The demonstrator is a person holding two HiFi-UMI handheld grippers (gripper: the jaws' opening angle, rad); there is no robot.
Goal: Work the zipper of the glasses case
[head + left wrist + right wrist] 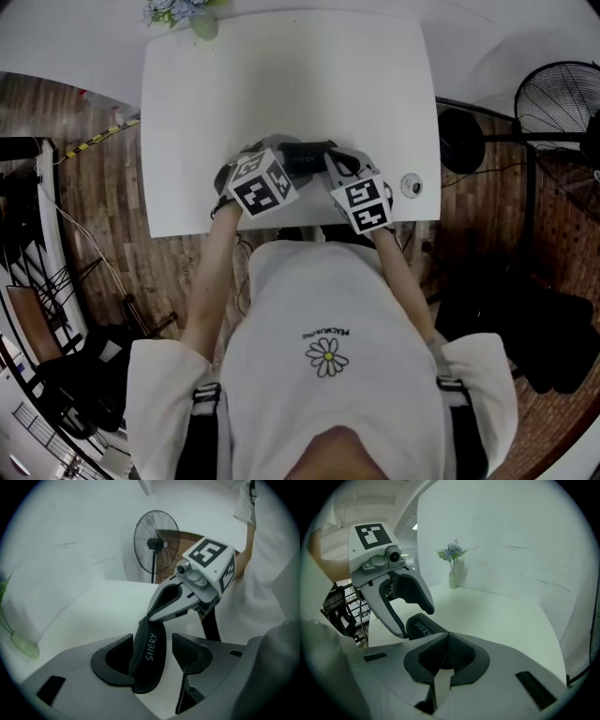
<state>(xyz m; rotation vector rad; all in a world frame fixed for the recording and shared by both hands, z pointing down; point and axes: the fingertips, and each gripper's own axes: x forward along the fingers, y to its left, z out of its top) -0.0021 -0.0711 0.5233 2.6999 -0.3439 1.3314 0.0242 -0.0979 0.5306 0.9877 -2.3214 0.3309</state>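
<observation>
We work at the near edge of the smooth white desk (281,94), where the left gripper (152,644) straddles the glasses case (147,672), likely to steady it. Its jaws are wide, one ribbed pad against the case's side and the other just clear. The right gripper (447,641) has its jaws pressed fully together at the case's end, presumably for the zipper pull, though we cannot make one out there. The case is matte black and oblong, with rounded ends and pale lettering.

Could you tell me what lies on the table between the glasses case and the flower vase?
Nothing: the table is bare from glasses case to vase, clearest in the head view.
</observation>
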